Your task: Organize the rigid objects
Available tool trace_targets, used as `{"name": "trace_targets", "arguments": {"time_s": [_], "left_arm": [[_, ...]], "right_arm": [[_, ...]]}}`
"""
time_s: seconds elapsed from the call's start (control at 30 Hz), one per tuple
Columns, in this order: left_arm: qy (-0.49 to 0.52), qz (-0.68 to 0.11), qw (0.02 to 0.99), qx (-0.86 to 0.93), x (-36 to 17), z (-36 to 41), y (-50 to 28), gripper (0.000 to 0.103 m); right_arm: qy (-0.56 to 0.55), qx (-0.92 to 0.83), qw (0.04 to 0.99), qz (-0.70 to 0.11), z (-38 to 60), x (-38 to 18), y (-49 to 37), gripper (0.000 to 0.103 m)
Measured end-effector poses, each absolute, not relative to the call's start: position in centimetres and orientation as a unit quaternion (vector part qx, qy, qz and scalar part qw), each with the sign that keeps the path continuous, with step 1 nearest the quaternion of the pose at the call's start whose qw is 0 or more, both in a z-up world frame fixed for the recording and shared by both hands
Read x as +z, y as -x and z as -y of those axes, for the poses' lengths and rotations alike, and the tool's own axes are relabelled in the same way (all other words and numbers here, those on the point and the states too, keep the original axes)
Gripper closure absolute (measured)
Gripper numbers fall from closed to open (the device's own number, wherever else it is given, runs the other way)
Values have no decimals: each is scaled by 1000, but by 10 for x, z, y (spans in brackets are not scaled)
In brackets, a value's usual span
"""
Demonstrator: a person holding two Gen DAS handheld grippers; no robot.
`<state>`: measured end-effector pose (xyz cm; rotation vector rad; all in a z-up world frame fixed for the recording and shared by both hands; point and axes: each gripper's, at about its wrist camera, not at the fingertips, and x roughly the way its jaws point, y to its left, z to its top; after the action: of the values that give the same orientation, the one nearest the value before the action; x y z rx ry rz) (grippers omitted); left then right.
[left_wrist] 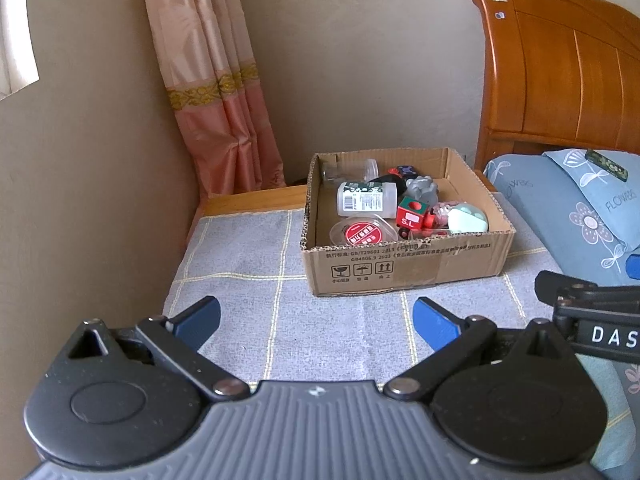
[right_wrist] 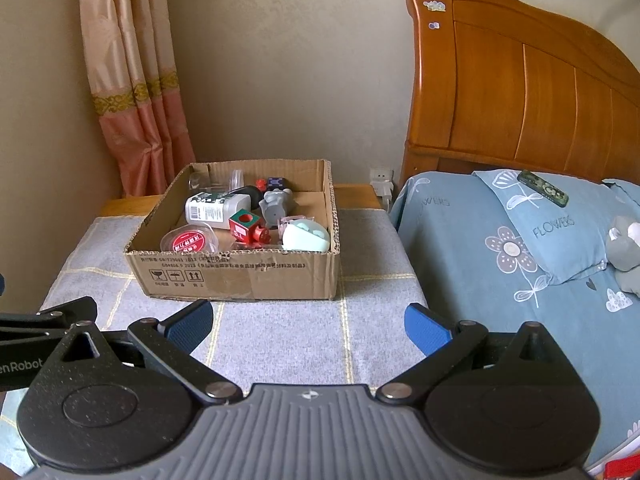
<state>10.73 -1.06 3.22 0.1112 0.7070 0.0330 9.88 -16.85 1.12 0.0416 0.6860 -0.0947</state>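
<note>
Basically, the rigid items (white bottle [left_wrist: 366, 199], red cube [left_wrist: 412, 213], mint case [left_wrist: 467, 219]) all sit inside the cardboard box [left_wrist: 404, 268] on the tabletop [left_wrist: 240, 264], so left gripper [left_wrist: 316, 322] and right gripper [right_wrist: 308, 326] hang back, spread wide, holding nothing.

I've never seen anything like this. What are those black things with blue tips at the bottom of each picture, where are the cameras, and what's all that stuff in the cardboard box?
Those are two hand-held grippers, each carried by a person, with a wide-angle camera looking forward along its two fingers. One picture comes from the left gripper, the other from the right gripper. The blue tips are the finger pads. Both grippers are open and hold nothing.

Ahead, on a grey checked cloth, stands an open cardboard box filled with small hard items: a white bottle lying on its side, a red cube, a round red-lidded container, a grey figure and a pale green piece. To the right is a bed with a blue pillow.
</note>
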Motion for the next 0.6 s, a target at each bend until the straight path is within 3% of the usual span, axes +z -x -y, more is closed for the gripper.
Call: {"name": "trace_targets", "arguments": {"time_s": [0.6], "left_arm": [[-55, -347, 936, 20, 31, 10, -108, 1]], "right_arm": [[-18, -45, 940, -337, 166, 10, -99, 0]]}}
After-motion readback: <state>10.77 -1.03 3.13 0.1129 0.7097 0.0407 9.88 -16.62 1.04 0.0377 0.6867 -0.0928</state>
